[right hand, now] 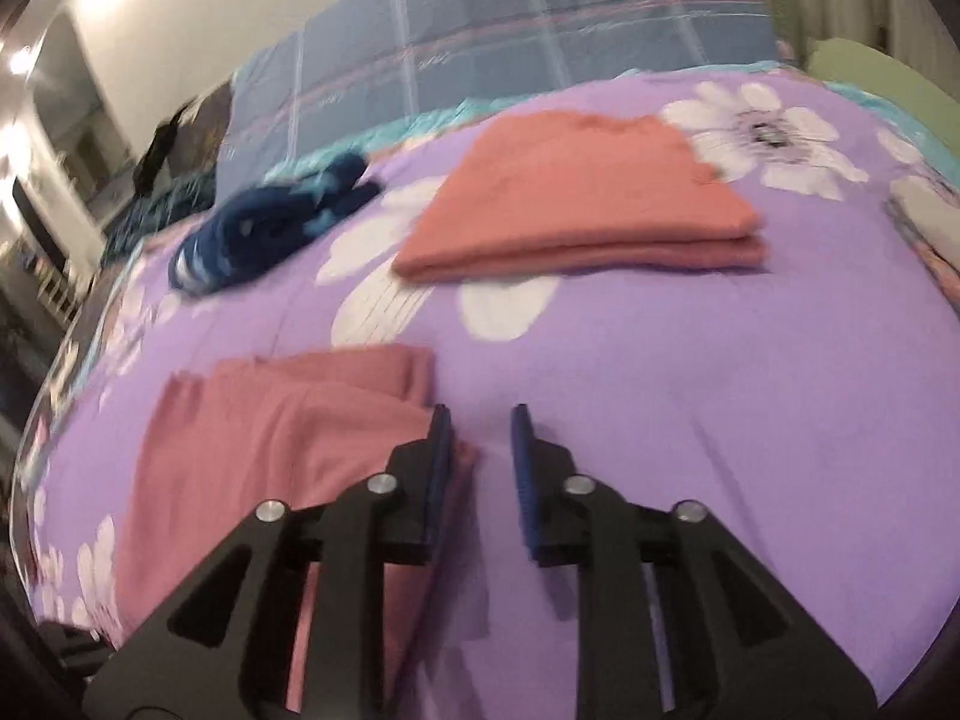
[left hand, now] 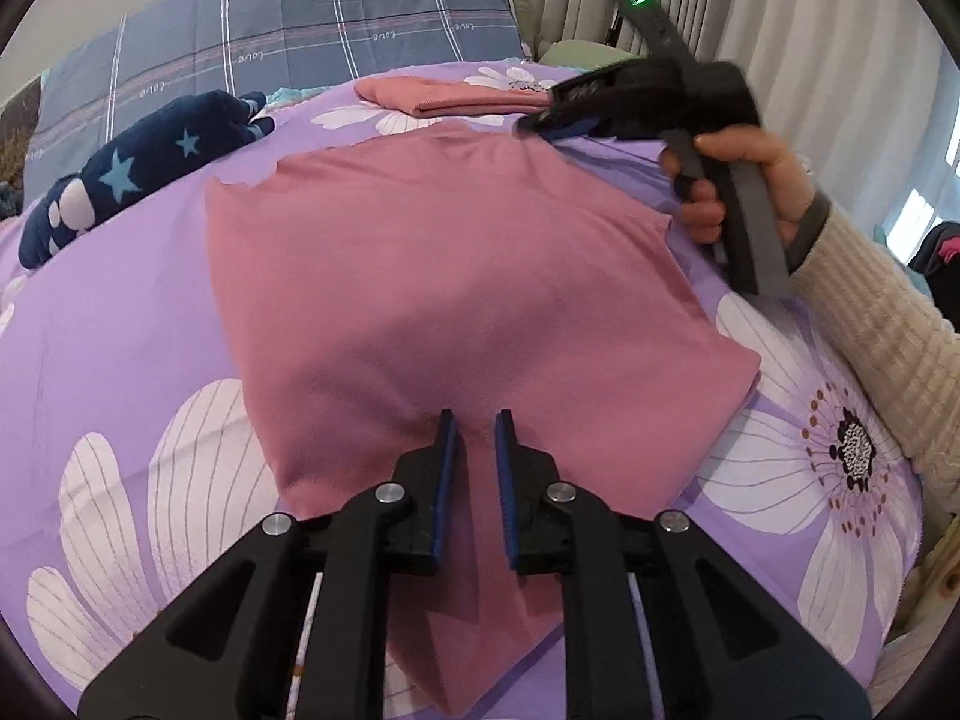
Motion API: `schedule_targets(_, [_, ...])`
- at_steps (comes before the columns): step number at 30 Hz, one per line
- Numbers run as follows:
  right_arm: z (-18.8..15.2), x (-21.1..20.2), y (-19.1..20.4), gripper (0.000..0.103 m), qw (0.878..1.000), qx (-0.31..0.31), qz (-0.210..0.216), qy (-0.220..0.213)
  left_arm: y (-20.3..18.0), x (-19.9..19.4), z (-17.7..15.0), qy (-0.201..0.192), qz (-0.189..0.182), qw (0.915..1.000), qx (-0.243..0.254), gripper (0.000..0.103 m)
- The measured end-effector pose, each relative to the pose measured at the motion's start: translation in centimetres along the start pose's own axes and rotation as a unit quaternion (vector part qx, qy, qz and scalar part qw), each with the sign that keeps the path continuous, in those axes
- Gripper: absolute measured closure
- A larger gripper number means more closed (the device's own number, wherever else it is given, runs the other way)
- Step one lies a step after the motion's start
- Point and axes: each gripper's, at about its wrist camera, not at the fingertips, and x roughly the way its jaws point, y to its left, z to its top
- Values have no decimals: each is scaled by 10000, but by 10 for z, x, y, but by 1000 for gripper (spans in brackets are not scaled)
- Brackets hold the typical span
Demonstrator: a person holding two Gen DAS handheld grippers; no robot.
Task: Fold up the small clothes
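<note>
A dusty-pink garment [left hand: 456, 300] lies folded flat on the purple flowered bedsheet [left hand: 120, 330]. My left gripper [left hand: 477, 438] hovers over its near edge, jaws a narrow gap apart with only cloth showing beneath them. My right gripper [left hand: 534, 123], held by a hand in a cream ribbed sleeve, has its tips at the garment's far right corner. In the right wrist view the right gripper [right hand: 480, 420] stands slightly open. Its left finger [right hand: 441, 450] is over the edge of the pink garment [right hand: 252, 450], and bare sheet [right hand: 720, 390] shows in the gap.
A second folded salmon-pink garment [left hand: 444, 99] [right hand: 576, 204] lies further up the bed. A crumpled navy garment with stars [left hand: 138, 168] [right hand: 270, 222] sits to the left. A blue plaid quilt [left hand: 288, 30] lies at the bed's head, with curtains [left hand: 780, 30] on the right.
</note>
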Motion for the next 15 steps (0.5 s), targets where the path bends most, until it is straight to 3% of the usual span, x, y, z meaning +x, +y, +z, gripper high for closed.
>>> schedule_targets(2, [0, -19, 5, 89, 9992, -46, 387, -65, 0, -4, -3, -8, 66, 10000, 51, 88])
schedule_targets(4, [-15, -43, 27, 90, 9891, -376, 1416, 142, -2, -5, -2, -19, 116, 9999, 91, 88])
schedule_targets(6, [-37, -57, 49, 90, 9810, -935, 1674, 286, -2, -7, -1, -19, 125, 9999, 107, 88])
schedule_targets(7, [-51, -60, 59, 90, 9811, -1289, 1408, 327, -2, -8, -2, -9, 128, 9999, 109, 88])
schedule_targets(10, [-86, -34, 65, 90, 9756, -2142, -47, 489, -1, -10, -4, 1, 134, 9999, 97, 88])
schedule_targets(11, [-92, -28, 62, 90, 9727, -2267, -246, 437, 0, -11, -4, 3, 117, 9999, 82, 88])
schedule_targets(14, [-78, -47, 55, 89, 9858, -1653, 75, 285, 3, -22, 0, -56, 112, 9999, 47, 88])
schedule_targets(15, [-73, -59, 56, 88, 9873, -1525, 408, 147, 6, -30, 4, -167, 57, 9998, 10, 88])
